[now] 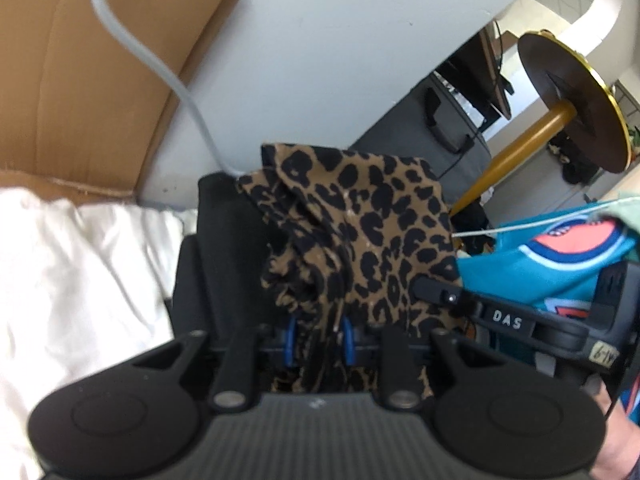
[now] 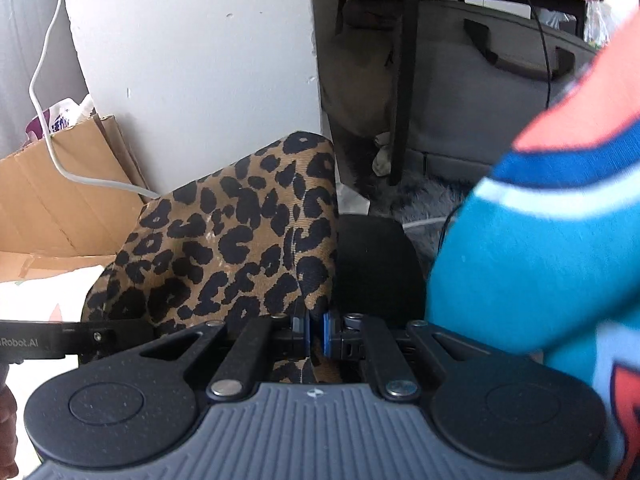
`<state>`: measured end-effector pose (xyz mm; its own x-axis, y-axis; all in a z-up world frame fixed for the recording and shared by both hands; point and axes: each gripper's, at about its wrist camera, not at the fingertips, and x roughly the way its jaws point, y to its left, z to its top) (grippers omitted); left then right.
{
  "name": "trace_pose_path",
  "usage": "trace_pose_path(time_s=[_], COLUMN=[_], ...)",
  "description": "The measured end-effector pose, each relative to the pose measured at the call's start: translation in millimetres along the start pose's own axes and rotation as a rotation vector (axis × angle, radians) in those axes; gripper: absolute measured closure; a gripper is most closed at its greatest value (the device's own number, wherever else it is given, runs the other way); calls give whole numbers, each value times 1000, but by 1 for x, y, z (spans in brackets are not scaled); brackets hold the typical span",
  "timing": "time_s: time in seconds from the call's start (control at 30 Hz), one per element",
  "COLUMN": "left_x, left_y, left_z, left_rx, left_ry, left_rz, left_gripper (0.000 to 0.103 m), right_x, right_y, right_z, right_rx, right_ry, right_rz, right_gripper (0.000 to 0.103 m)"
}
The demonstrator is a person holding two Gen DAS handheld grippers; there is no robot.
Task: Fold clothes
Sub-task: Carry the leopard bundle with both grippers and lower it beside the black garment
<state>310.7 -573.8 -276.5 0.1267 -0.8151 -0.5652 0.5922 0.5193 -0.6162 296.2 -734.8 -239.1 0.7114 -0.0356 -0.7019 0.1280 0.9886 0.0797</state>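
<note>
A leopard-print garment [image 1: 360, 232] hangs bunched between the fingers of my left gripper [image 1: 316, 232], which is shut on it. The cloth covers the right finger, and the black left finger [image 1: 224, 236] shows beside it. In the right wrist view the same leopard-print garment [image 2: 240, 232] drapes over the left finger of my right gripper [image 2: 334, 236], which is shut on its edge. The right finger [image 2: 376, 264] is bare. Both grippers hold the garment close together, and a black bar of the right tool [image 1: 500, 316] reaches in from the right.
A teal and orange jersey [image 1: 540, 264] [image 2: 540, 260] hangs close on the right. White bedding [image 1: 80, 272] lies at the left below flattened cardboard [image 1: 80, 80] and a white cable [image 1: 160, 64]. A round table on a gold leg [image 1: 572, 100] and a grey cabinet [image 2: 480, 92] stand behind.
</note>
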Motion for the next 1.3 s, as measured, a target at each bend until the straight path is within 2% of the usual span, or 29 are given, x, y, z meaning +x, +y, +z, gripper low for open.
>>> trace_pose_path(time_s=[0.27,0.33,0.4,0.43,0.47,0.5,0.53,0.6,0.73,0.8,0.83,0.93,1.03,1.1,1.17,1.23,1.3], left_x=[12,19,17,15,10,2,-6,-22,-40,-40,-37,-18,9,21,28,33,33], left_y=[12,20,23,25,25,23,22,21,13,0,-6,-25,-26,-19,-10,-5,-12], left_z=[7,5,4,4,4,4,4,7,16,20,20,20,20,18,16,16,20], left_rx=[-64,-93,-104,-108,-93,-69,-45,-16,32,88,121,221,248,244,233,231,282], left_ry=[-30,-17,-21,-25,-37,-54,-72,-115,-182,-186,-180,-143,-86,-63,-42,-23,-5], left_rz=[42,58,96,118,134,145,157,169,154,121,100,73,120,175,213,240,259], left_gripper=[79,73,53,48,42,41,41,41,50,67,70,72,77,93,101,100,100], right_x=[24,37,51,54,53,47,39,22,-4,-10,-11,-9,-5,1,6,8,8], right_y=[10,11,12,14,17,19,21,28,36,32,29,21,19,23,29,28,23], right_z=[22,22,19,18,17,15,14,10,-5,-15,-19,-36,-53,-63,-69,-71,-73], right_rx=[-76,-101,-135,-160,-184,-200,-211,-229,-258,-220,-199,-139,-72,-69,-92,-101,-101], right_ry=[-3,21,61,75,71,49,29,-23,-87,-80,-75,-71,-58,-40,-31,-21,-6], right_rz=[-15,-21,-65,-99,-130,-145,-140,-113,-102,-86,-74,-66,-76,-85,-98,-113,-147], right_gripper=[99,97,90,84,83,82,73,70,70,70,70,70,70,70,70,71,71])
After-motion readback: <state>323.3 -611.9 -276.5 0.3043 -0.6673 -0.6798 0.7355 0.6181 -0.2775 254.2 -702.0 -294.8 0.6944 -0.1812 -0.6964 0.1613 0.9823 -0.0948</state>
